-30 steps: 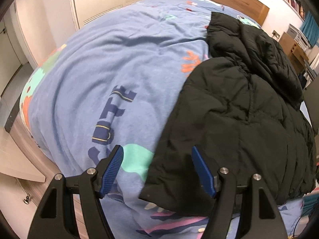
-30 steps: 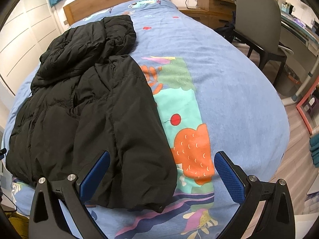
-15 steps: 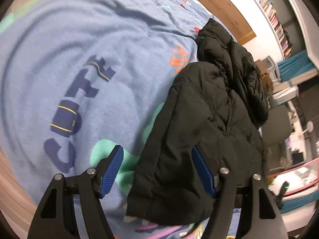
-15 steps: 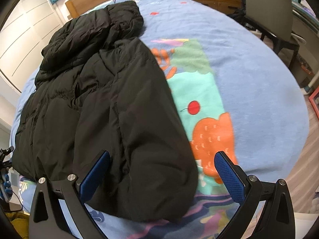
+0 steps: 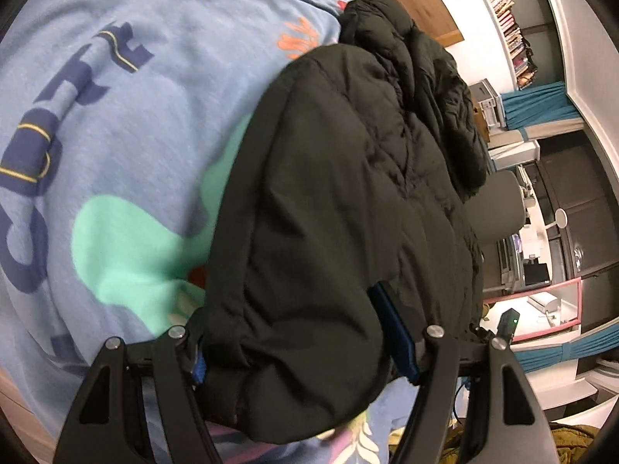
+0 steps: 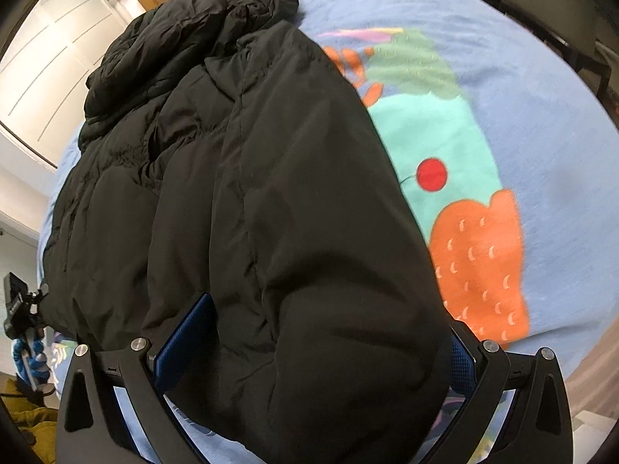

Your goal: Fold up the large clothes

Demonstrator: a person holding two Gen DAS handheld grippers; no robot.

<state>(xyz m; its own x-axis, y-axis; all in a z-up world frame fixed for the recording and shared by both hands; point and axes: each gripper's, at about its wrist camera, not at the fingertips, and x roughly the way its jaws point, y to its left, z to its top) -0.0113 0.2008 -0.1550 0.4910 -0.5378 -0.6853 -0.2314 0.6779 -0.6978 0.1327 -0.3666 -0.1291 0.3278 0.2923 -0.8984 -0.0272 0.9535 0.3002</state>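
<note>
Black puffer jacket (image 5: 348,201) lies on the bed's blue patterned duvet (image 5: 135,123), hood end toward the wooden headboard (image 5: 421,4), hem end nearest both cameras.

Left gripper (image 5: 298,332): jaws stand wide, straddling the near corner of the hem. The jacket fabric bulges up between the 2 fingers and covers most of them. Only a sliver of the blue pad on the left finger (image 5: 198,363) shows; the right pad is partly visible along its edge. The fabric looks to touch both pads, but whether it is pinched cannot be told; it reads as loose bulk sitting in an open gap.

Right gripper (image 6: 313,344): jaws also wide, set over the other hem corner. The jacket fills the gap and hides the fingertips; 1 blue pad (image 6: 182,344) shows on the left, and a narrow strip of the other at the right. No visible pinch.

Hidden or unclear:
- Jacket's lower edge is cut off by the gripper frames in both views.
- Sleeves cannot be singled out; dark folds merge.
- Duvet lettering is cropped at the left wrist view's edge.
- Bookshelf (image 5: 506,15) and grey chair (image 5: 495,208) are distorted at the rim.
- In the right wrist view, the white wardrobe doors (image 6: 46,69) are partly cut off.
</note>
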